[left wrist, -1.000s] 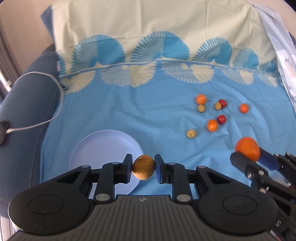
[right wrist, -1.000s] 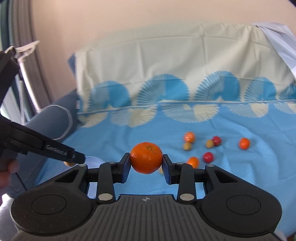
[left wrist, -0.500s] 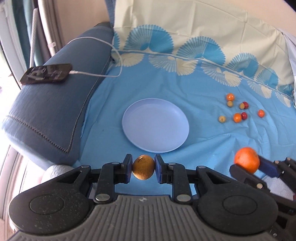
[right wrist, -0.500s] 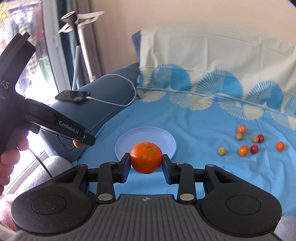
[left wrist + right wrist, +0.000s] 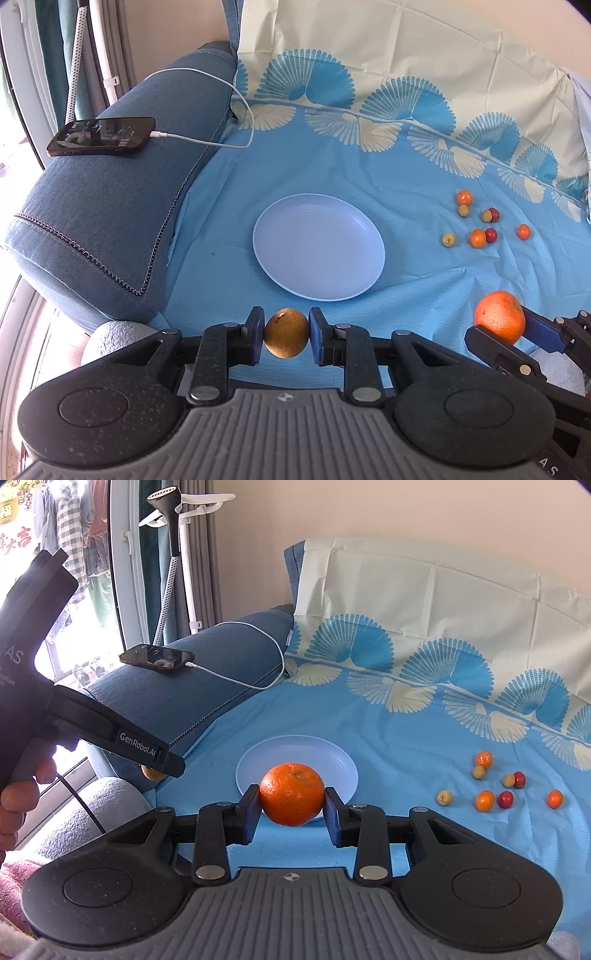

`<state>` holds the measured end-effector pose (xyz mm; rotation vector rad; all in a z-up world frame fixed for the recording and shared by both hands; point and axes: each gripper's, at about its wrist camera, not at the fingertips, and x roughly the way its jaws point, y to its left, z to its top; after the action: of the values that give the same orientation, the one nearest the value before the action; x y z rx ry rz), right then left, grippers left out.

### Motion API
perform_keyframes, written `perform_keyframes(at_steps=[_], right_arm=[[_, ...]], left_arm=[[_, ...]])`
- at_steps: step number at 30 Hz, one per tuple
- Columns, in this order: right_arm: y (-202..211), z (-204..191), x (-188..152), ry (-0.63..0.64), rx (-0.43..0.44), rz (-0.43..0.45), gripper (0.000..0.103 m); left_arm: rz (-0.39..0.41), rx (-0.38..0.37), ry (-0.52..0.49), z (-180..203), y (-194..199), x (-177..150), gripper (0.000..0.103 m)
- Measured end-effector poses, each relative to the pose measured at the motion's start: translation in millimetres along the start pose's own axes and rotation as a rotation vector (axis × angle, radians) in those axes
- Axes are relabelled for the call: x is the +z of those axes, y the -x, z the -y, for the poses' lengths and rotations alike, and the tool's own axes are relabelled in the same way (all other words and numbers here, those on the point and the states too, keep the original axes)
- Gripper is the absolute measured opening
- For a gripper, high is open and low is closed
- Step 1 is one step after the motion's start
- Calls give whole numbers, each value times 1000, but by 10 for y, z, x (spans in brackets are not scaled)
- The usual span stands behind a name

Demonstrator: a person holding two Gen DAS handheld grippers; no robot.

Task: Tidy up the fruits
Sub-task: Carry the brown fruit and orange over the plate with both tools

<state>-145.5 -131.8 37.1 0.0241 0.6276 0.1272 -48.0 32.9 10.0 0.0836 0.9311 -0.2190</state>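
My left gripper (image 5: 286, 334) is shut on a small brown-yellow fruit (image 5: 286, 333), held in the air just short of the near rim of a pale blue plate (image 5: 319, 246). My right gripper (image 5: 291, 806) is shut on an orange mandarin (image 5: 291, 794), held in front of the same plate (image 5: 332, 755). The mandarin also shows in the left wrist view (image 5: 499, 315), right of the plate. Several small orange, red and yellow fruits (image 5: 477, 237) lie on the blue cloth right of the plate; they show in the right wrist view too (image 5: 485, 799).
A blue sofa arm (image 5: 110, 206) stands left of the plate with a phone (image 5: 101, 136) and white cable (image 5: 207, 142) on it. A garment steamer (image 5: 173, 554) stands by the window. A cream cloth (image 5: 406, 48) covers the sofa back.
Both grippers have pulled back and swung left with their fruits. The plate has come into full view ahead, and the loose fruits now lie further to the right.
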Motion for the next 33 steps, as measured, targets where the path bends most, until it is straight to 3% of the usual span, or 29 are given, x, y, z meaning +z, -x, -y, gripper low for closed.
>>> perform_keyframes(at_steps=[18, 33], right_arm=[[-187, 65, -33, -20, 2, -50, 38], [-653, 183, 65, -49, -15, -88, 38]], left_arm=[[-30, 19, 38, -46, -223, 175, 28], [-25, 54, 60, -78, -641, 605, 28]])
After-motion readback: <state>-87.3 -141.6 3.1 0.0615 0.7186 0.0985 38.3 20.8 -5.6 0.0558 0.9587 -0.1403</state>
